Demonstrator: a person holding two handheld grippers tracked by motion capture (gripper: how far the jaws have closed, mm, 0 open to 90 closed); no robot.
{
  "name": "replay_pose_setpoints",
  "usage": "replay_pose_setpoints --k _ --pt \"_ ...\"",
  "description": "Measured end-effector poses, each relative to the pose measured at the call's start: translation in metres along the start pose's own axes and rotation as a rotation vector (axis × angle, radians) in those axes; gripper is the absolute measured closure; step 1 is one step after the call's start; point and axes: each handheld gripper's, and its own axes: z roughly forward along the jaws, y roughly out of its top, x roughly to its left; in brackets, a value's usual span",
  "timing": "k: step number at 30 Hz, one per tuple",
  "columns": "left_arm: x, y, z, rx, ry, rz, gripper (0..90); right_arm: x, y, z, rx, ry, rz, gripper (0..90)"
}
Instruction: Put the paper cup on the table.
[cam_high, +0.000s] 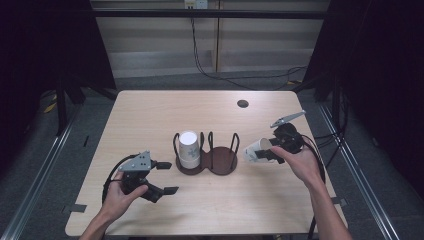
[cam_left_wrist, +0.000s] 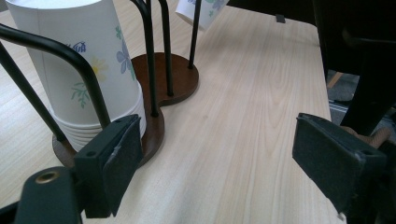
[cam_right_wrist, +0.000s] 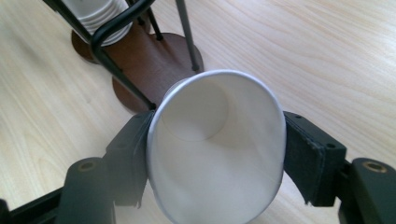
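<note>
Table (cam_high: 150, 115) with a two-ring cup rack (cam_high: 206, 159): a stack of cups (cam_high: 189, 149) fills its left ring, the right ring is empty. The right gripper (cam_high: 260, 152) clamps one paper cup (cam_high: 254, 150) just beside it, apparently not yet placed. The left gripper (cam_high: 165, 176) rests wide open.

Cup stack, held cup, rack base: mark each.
cup stack (cam_high: 189, 149): high view, side wall.
held cup (cam_right_wrist: 217, 149): right gripper view, inner wall.
rack base (cam_high: 223, 161): high view, bare right disc.
</note>
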Motion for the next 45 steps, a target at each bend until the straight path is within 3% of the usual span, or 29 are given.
replay_pose_setpoints --k 8,11,16,24,27,32,45 --pt "0.002 -0.004 0.0 -0.009 0.004 -0.01 15.9 -0.006 0.006 0.004 0.04 -0.015 0.003 29.9" --pt "0.002 -0.005 0.001 0.011 0.008 -0.007 15.9 -0.008 0.008 0.007 0.06 -0.016 0.003 29.7" --pt "0.004 -0.006 0.001 0.002 -0.009 -0.018 15.9 -0.009 0.014 0.01 0.103 -0.02 -0.006 29.0" --pt "0.005 -0.007 -0.001 0.002 -0.001 -0.023 15.9 -0.01 0.023 0.022 0.212 -0.053 -0.025 28.0" --pt "0.005 -0.007 -0.001 -0.002 0.0 -0.029 15.9 -0.011 0.024 0.026 0.228 -0.059 -0.013 27.8" --pt "0.006 -0.007 -0.001 -0.004 0.001 -0.03 15.9 -0.017 0.026 0.032 0.288 -0.105 -0.021 27.3" --pt "0.008 -0.007 -0.003 -0.004 0.013 -0.029 15.9 -0.022 0.031 0.039 0.298 -0.179 -0.03 21.5"
